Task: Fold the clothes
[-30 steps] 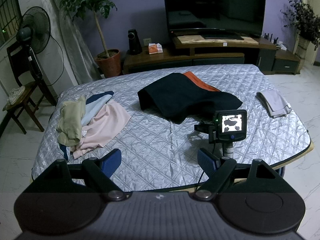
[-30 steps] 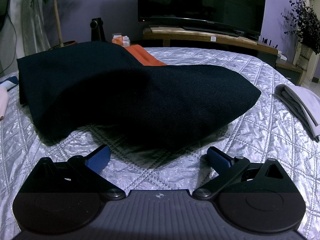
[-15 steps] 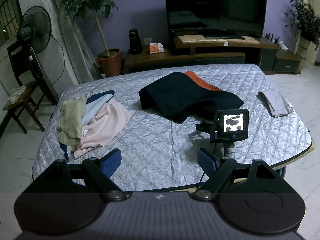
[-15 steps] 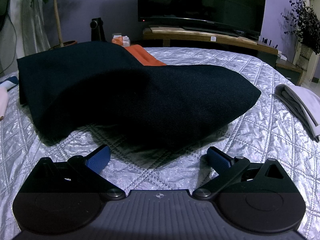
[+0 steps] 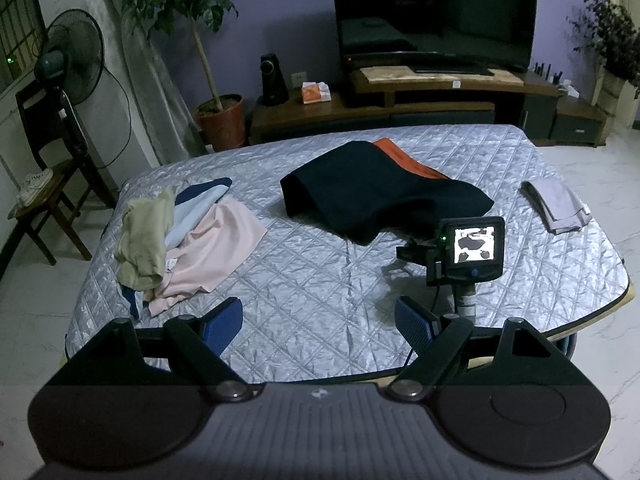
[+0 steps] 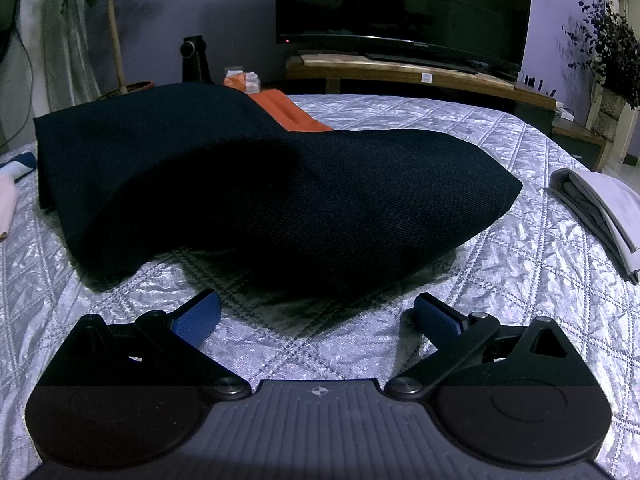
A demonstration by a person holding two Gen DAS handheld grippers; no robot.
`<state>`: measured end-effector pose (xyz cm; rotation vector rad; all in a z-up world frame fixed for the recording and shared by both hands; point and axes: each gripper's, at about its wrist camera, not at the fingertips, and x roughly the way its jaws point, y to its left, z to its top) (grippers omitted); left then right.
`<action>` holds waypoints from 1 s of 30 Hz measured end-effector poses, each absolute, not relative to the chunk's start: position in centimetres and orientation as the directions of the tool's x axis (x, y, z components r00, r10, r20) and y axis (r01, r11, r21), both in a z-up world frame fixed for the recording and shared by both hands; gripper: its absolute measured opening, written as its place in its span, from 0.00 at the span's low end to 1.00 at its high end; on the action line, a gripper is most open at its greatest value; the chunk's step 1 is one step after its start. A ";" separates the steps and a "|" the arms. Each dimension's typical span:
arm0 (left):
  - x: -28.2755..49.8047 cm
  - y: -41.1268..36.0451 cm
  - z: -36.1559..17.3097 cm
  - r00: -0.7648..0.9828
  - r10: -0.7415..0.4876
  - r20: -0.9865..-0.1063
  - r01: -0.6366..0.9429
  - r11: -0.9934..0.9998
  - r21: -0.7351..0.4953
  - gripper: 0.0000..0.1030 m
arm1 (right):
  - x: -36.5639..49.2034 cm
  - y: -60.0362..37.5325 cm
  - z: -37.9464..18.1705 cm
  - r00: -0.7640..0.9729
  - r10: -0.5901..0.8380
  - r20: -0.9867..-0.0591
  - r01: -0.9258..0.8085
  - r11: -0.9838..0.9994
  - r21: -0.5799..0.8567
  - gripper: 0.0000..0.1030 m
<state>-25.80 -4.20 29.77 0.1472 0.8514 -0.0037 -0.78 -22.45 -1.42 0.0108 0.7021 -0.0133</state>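
Observation:
A dark navy garment (image 5: 380,200) lies loosely folded in the middle of the silver quilted surface (image 5: 312,276), over an orange garment (image 5: 404,158). At the left lies an unfolded pile (image 5: 180,240) of olive, light blue and pink clothes. A folded grey garment (image 5: 556,204) sits at the right edge. My left gripper (image 5: 316,312) hovers open over the near edge, nothing between its blue pads. My right gripper (image 6: 316,302) is open just before the navy garment (image 6: 260,184), not touching it. The orange garment (image 6: 292,112) peeks out behind. The right tool's screen (image 5: 472,248) shows in the left wrist view.
A TV (image 5: 436,12) on a low wooden stand (image 5: 400,108) is behind the surface. A potted plant (image 5: 220,120), a standing fan (image 5: 72,64) and a chair with shoes (image 5: 40,192) stand at the left. Tiled floor surrounds the surface.

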 end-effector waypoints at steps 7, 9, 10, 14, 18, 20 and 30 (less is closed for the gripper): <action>-25.9 -4.4 29.9 0.661 0.055 -0.748 0.067 0.989 0.132 0.78 | -0.8 -22.4 -1.4 0.763 -0.009 -0.646 0.016 1.000 0.005 1.00; -25.9 -4.4 29.9 0.662 0.055 -0.748 0.067 0.989 0.133 0.78 | -0.8 -22.4 -1.4 0.763 -0.009 -0.646 0.016 1.000 0.005 1.00; -26.0 -4.4 30.0 0.662 0.056 -0.747 0.067 0.989 0.133 0.78 | -0.8 -22.5 -1.4 0.763 -0.009 -0.646 0.016 1.000 0.005 1.00; -26.0 -4.5 29.9 0.662 0.056 -0.748 0.067 0.989 0.134 0.78 | -0.8 -22.5 -1.5 0.764 -0.008 -0.646 0.015 1.000 0.005 1.00; -26.0 -4.5 29.9 0.662 0.055 -0.747 0.068 0.989 0.133 0.78 | -0.8 -22.5 -1.5 0.763 -0.008 -0.646 0.015 1.000 0.005 1.00; -26.0 -4.4 29.9 0.663 0.056 -0.747 0.067 0.989 0.133 0.78 | -0.8 -22.5 -1.5 0.763 -0.008 -0.646 0.015 1.000 0.005 1.00; -25.9 -4.5 29.9 0.662 0.058 -0.748 0.066 0.989 0.134 0.78 | -0.7 -22.5 -1.4 0.763 -0.008 -0.646 0.015 1.000 0.005 1.00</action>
